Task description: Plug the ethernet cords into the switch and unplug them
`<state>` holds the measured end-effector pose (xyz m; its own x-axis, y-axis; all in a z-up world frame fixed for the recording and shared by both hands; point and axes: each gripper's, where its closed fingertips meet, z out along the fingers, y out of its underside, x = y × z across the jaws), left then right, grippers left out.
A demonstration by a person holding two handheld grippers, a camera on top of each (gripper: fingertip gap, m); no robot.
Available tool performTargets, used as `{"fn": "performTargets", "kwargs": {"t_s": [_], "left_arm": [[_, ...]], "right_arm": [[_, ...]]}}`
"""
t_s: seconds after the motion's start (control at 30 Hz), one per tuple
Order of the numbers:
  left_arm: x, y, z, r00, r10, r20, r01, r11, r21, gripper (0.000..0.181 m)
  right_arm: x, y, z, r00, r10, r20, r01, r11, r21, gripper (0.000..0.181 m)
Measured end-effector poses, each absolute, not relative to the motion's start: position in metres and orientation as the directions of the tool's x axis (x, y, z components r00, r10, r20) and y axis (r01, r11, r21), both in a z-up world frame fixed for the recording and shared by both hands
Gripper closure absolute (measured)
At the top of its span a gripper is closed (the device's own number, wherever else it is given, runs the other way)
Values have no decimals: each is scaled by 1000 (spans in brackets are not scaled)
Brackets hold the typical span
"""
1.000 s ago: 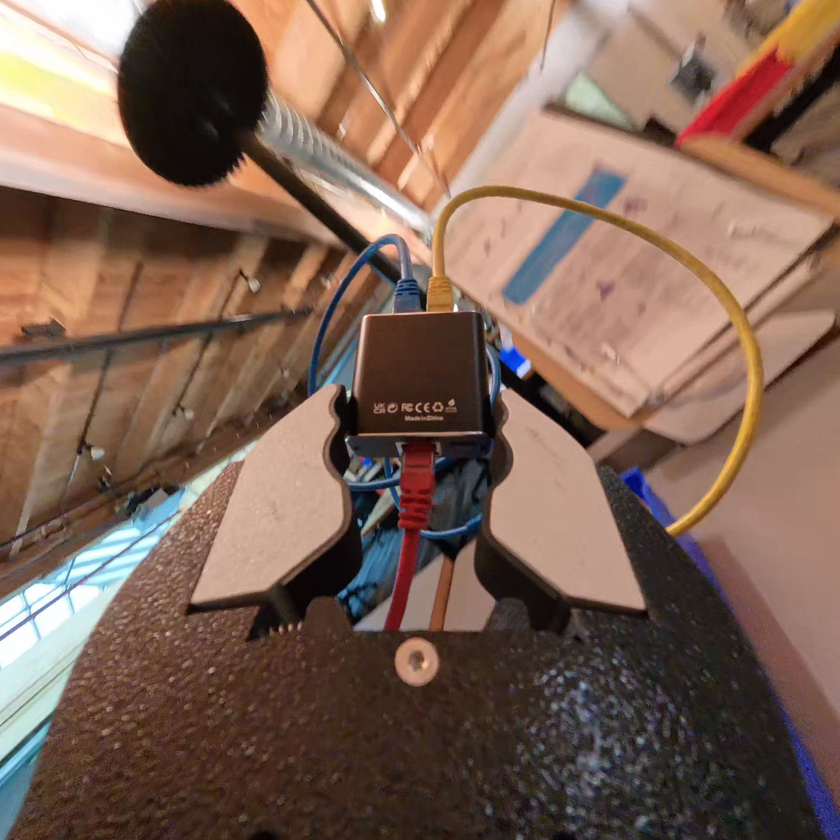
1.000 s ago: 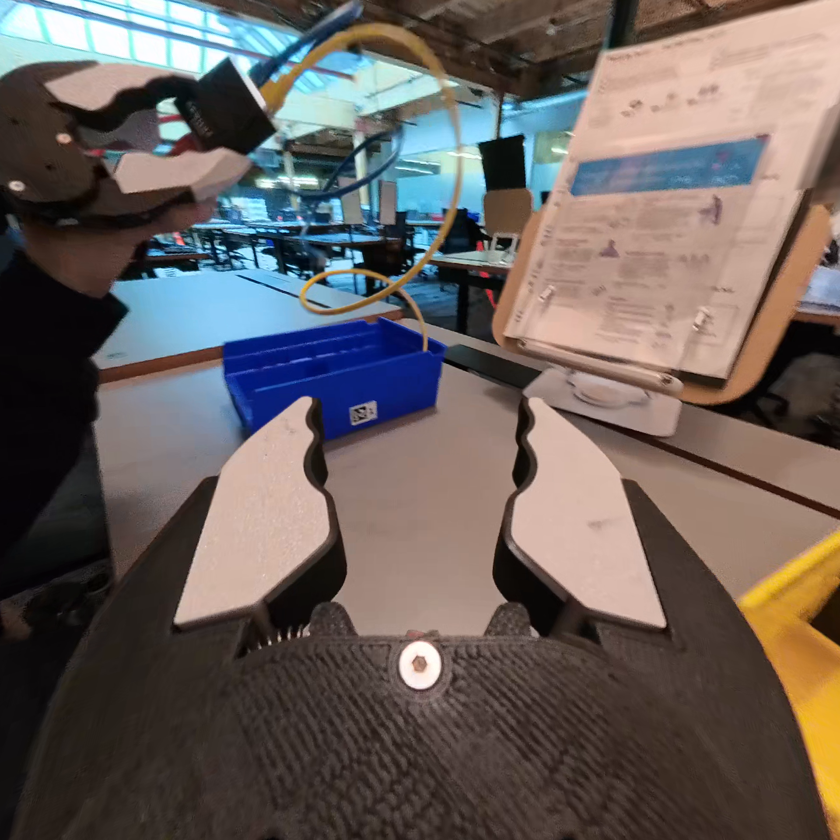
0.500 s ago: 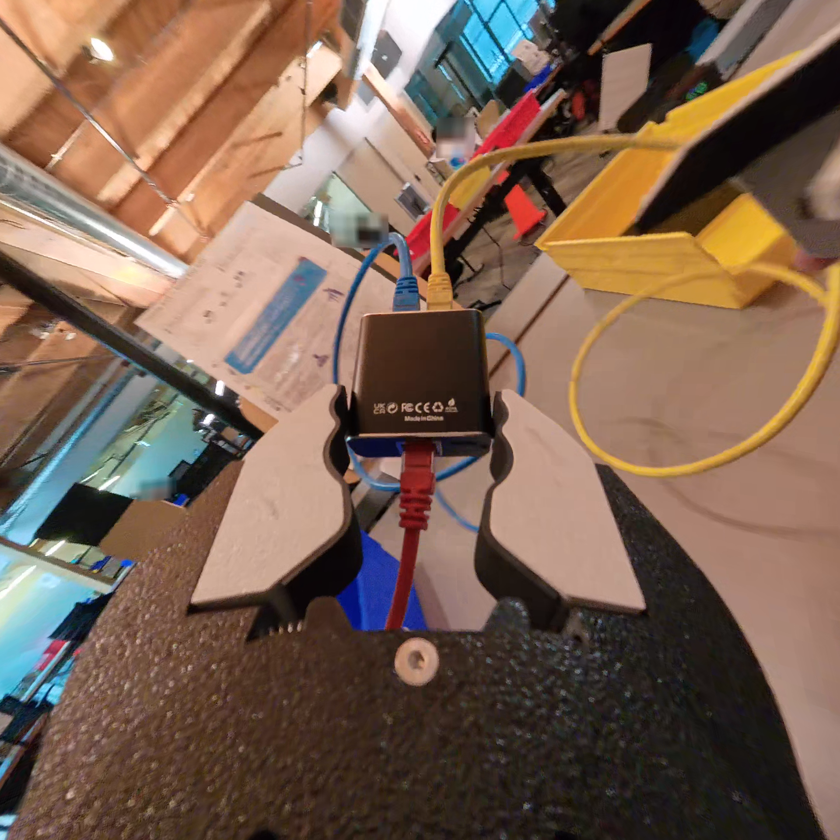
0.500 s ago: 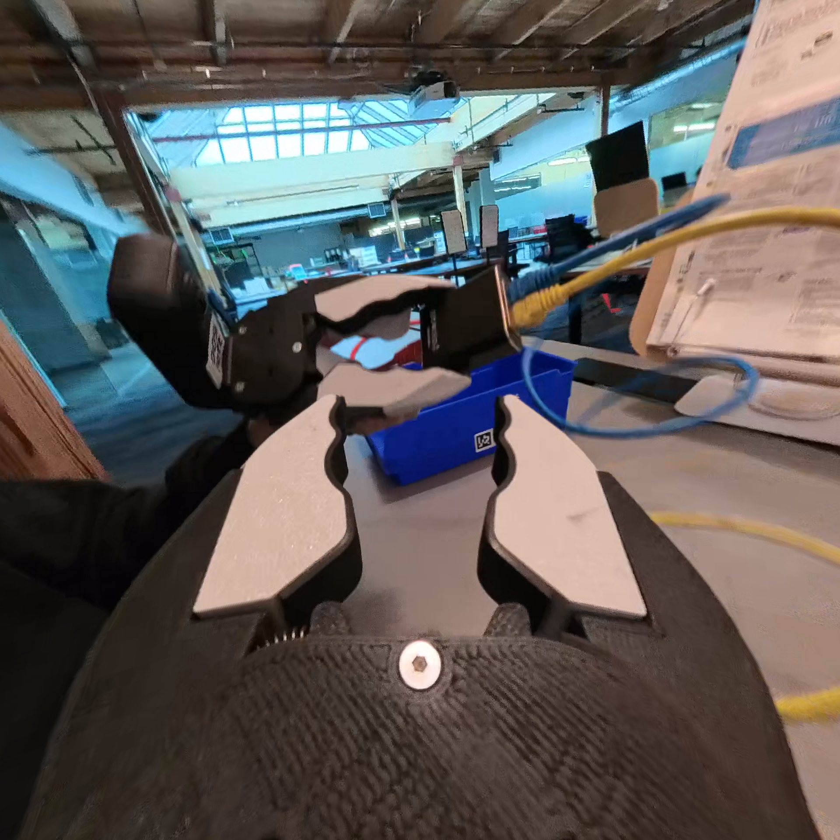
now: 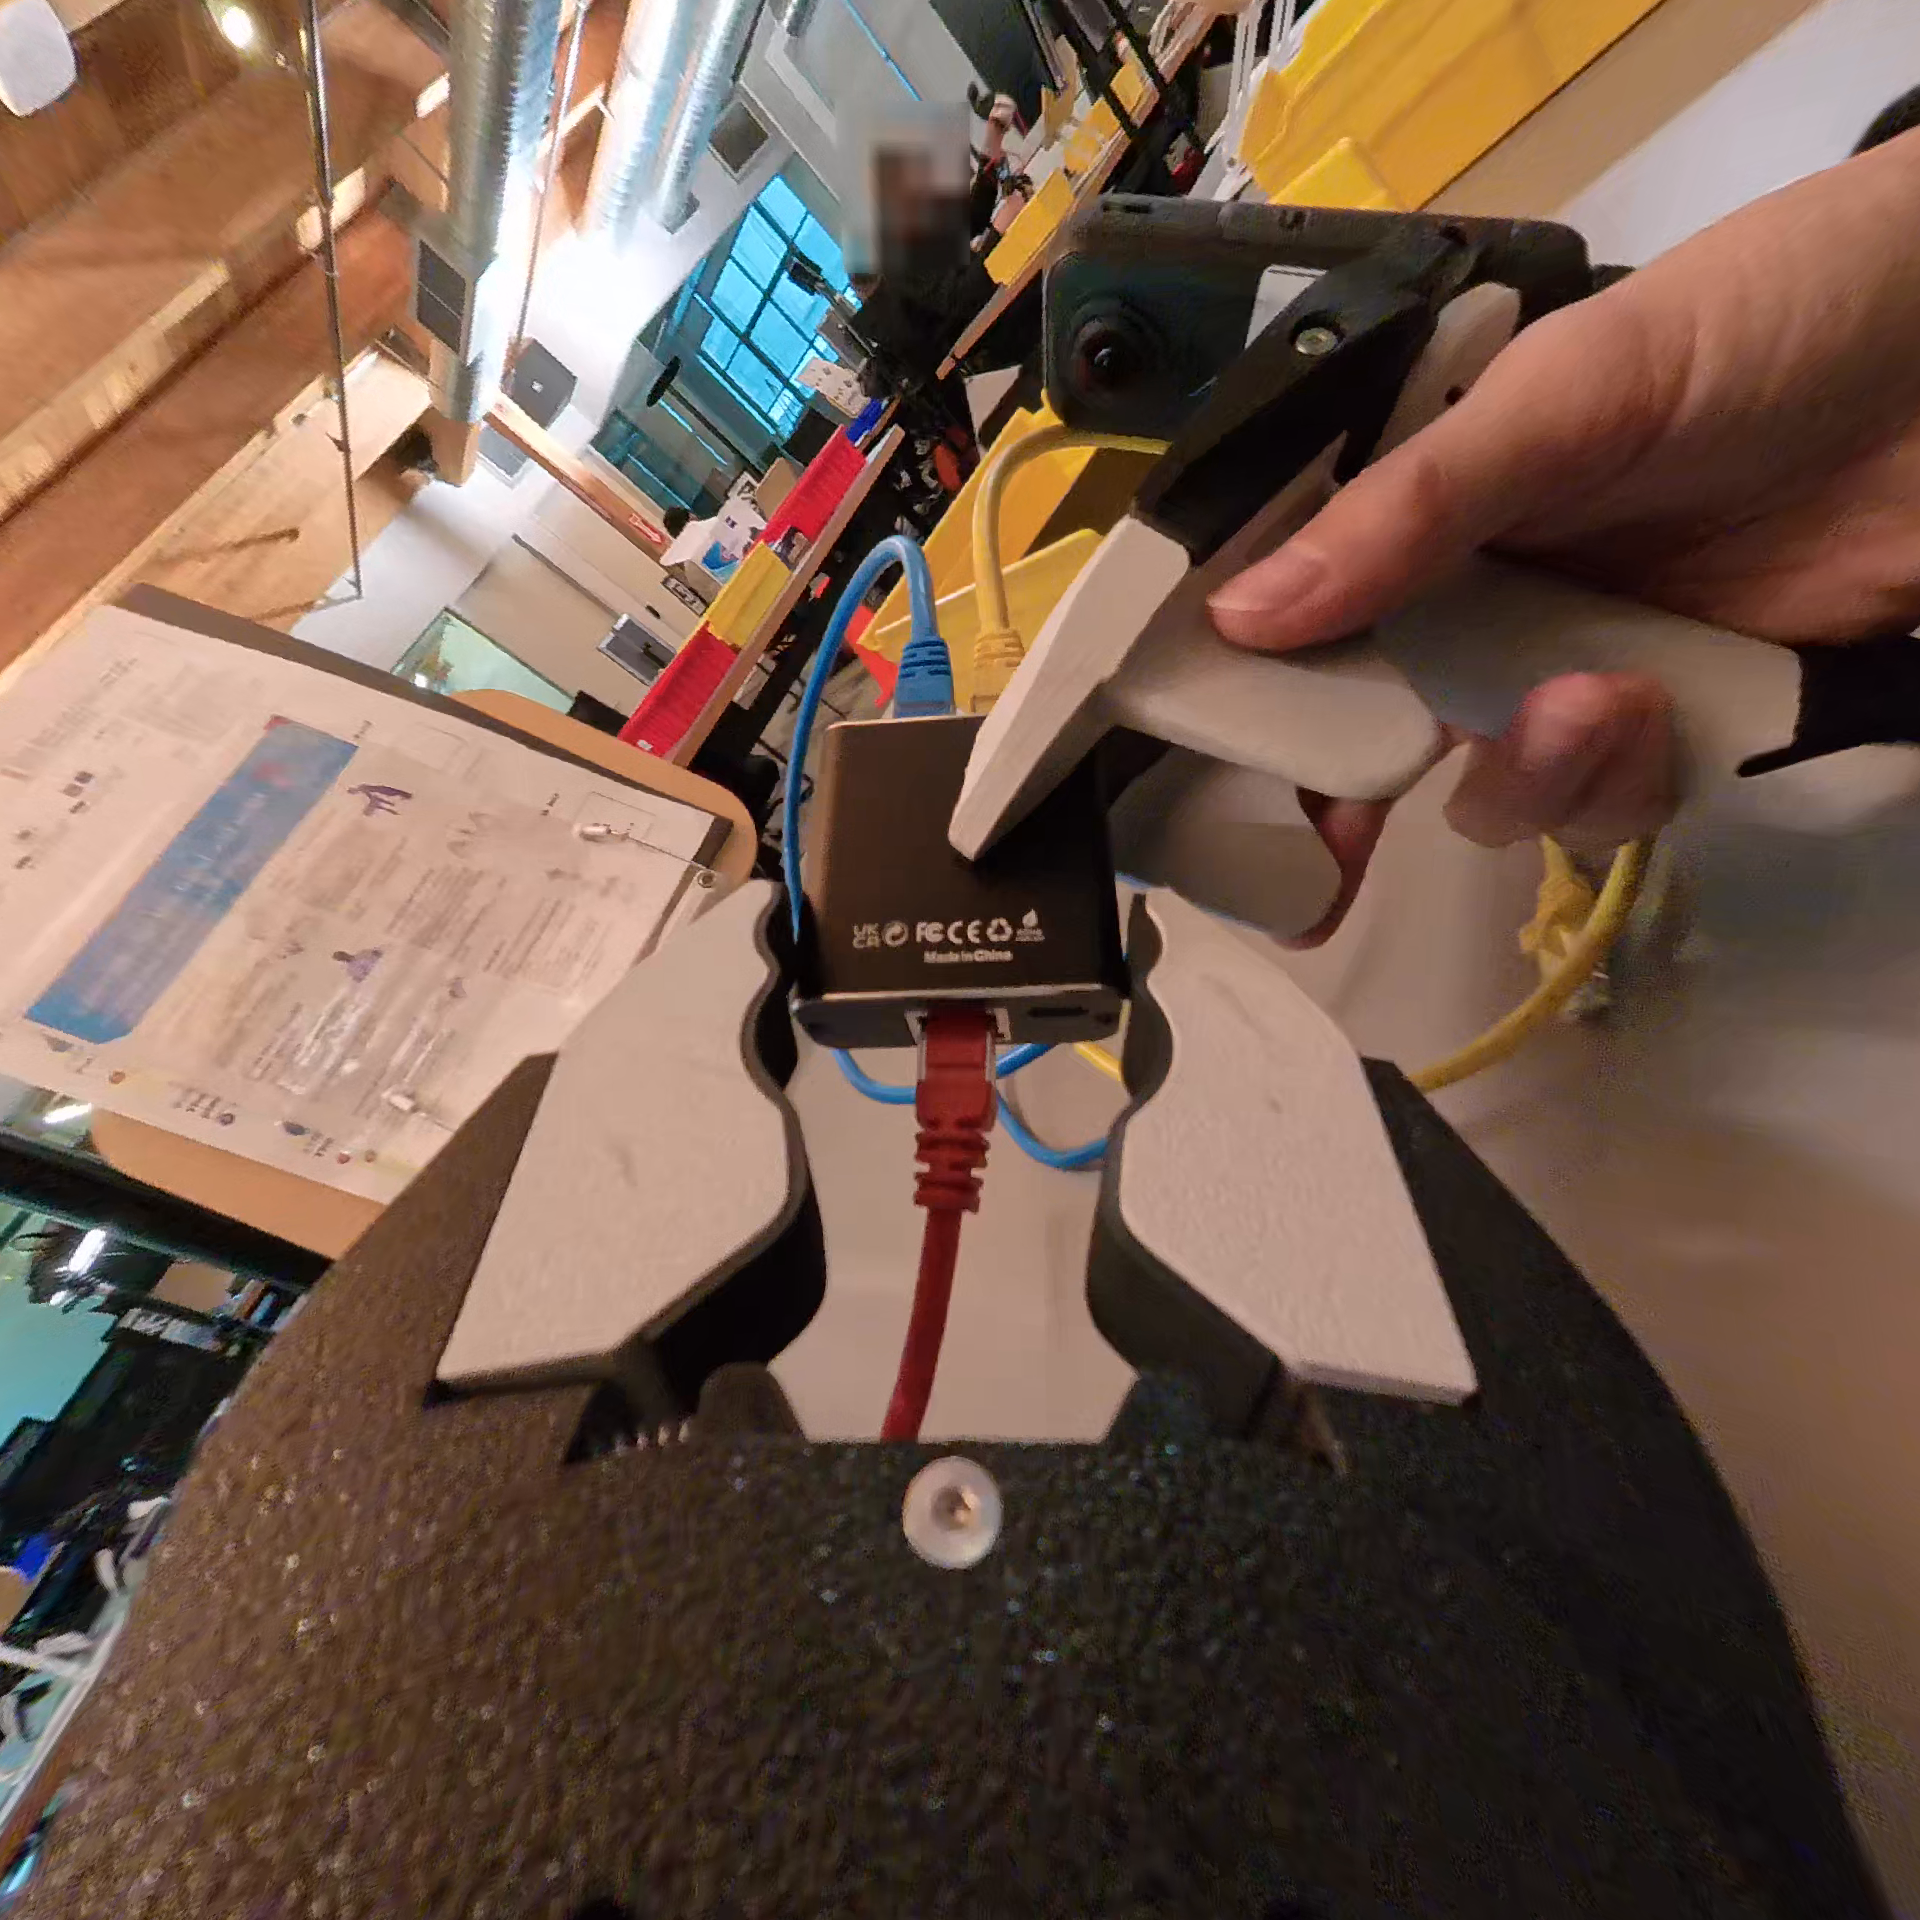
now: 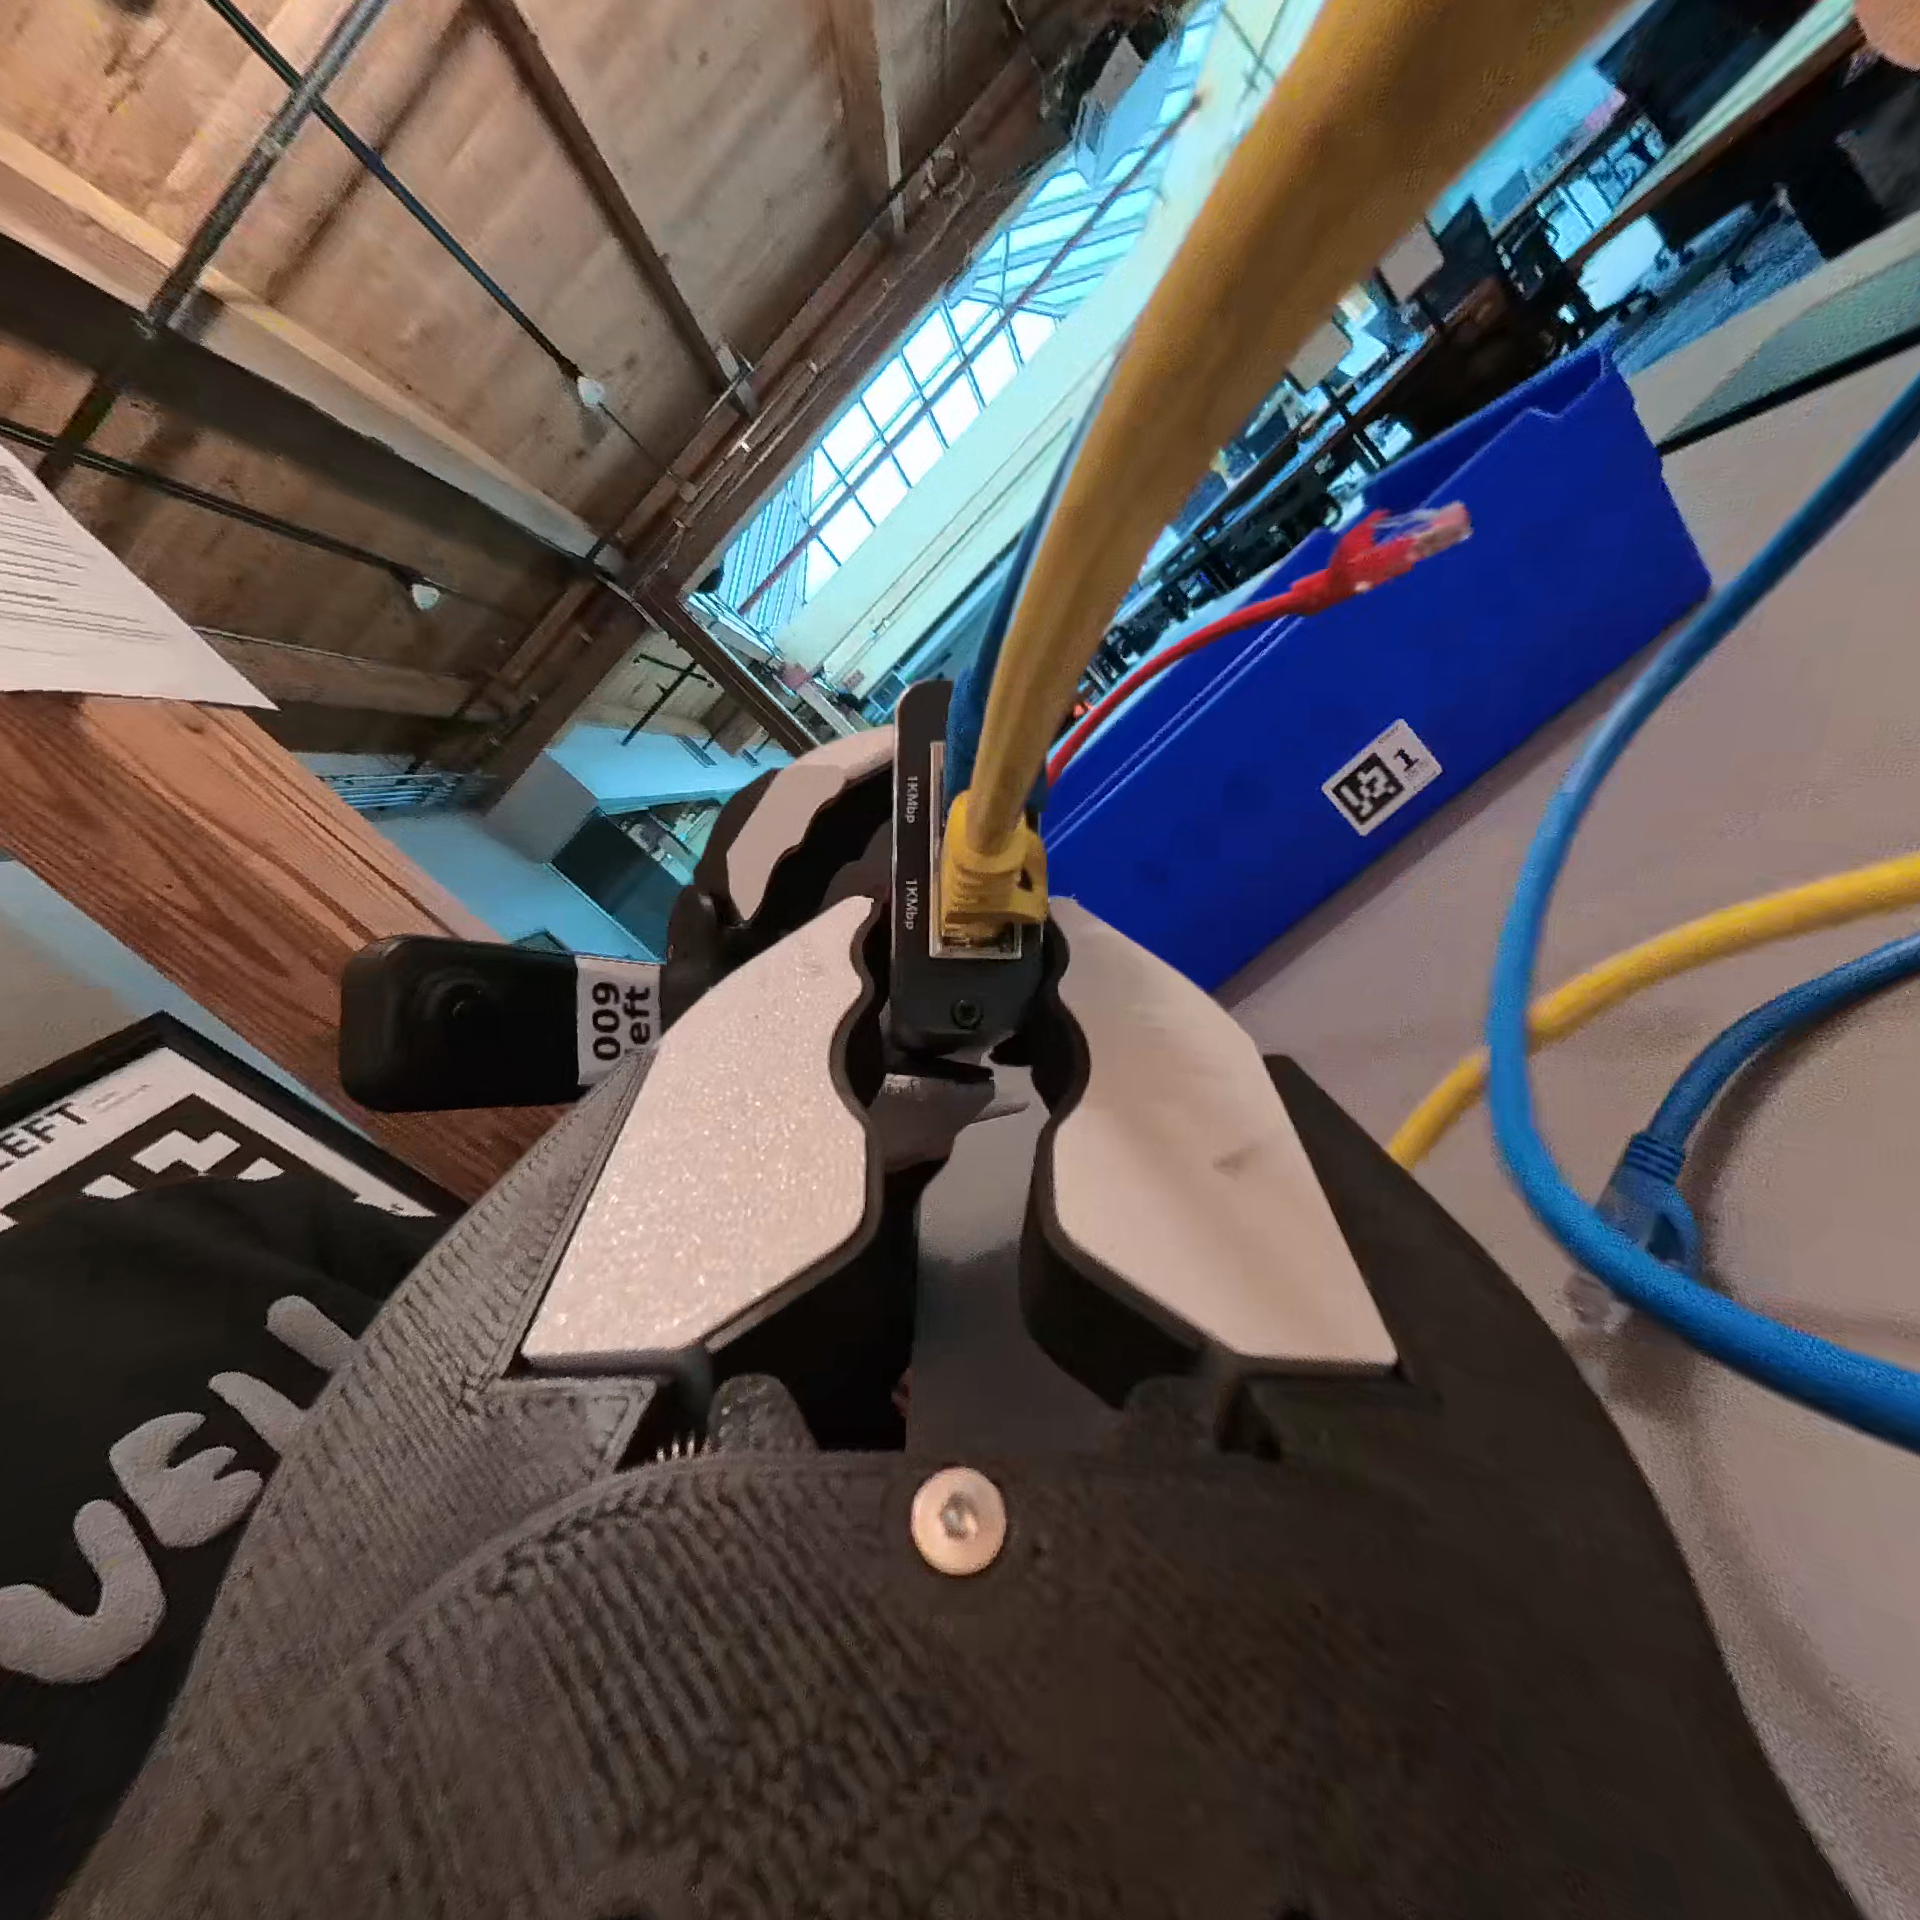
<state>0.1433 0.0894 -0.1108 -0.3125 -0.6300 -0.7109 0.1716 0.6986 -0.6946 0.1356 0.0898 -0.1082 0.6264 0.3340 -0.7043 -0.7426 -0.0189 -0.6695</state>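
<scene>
Left gripper [image 5: 961, 966] pinches small black metal switch [image 5: 935, 883]; right gripper [image 6: 961, 997] fingers also clamp its end (yellow cord [image 6: 987, 862] plugged); red cord [image 5: 940, 1174] plugged opposite.

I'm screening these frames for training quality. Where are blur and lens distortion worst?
Left wrist view: the switch and red cord are sharp; the hand and yellow cord at right smear with motion. Right wrist view: the yellow cord close to the lens is soft, and beams bow at the edges from the wide angle.
</scene>
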Motion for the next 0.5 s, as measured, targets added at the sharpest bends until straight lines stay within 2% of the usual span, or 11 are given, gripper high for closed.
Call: {"fn": "performTargets", "kwargs": {"t_s": [0.17,0.2,0.27,0.3,0.37,0.4,0.5], "left_arm": [[124,85,-86,-385,-695,-607,208,576,-791,119],[123,98,-79,-362,-736,-571,145,561,-815,119],[122,152,-75,-225,-840,-494,-102,525,-845,121],[117,184,-84,-155,-873,-462,-274,487,-829,123],[92,240,-120,-45,-911,-409,-603,351,-716,122],[80,262,-137,1,-919,-394,-701,281,-656,124],[65,286,-180,35,-957,-289,-820,138,-555,130]], "right_arm": [[162,85,-114,570,280,-772,-814,66,-577,156],[169,82,-116,570,263,-779,-818,91,-568,156],[177,76,-116,570,253,-782,-820,111,-562,156],[181,73,-115,574,244,-782,-818,134,-559,157],[183,71,-112,586,240,-774,-810,149,-567,157],[182,71,-112,587,242,-773,-809,140,-571,157],[179,74,-113,579,254,-775,-814,129,-566,156]]}}
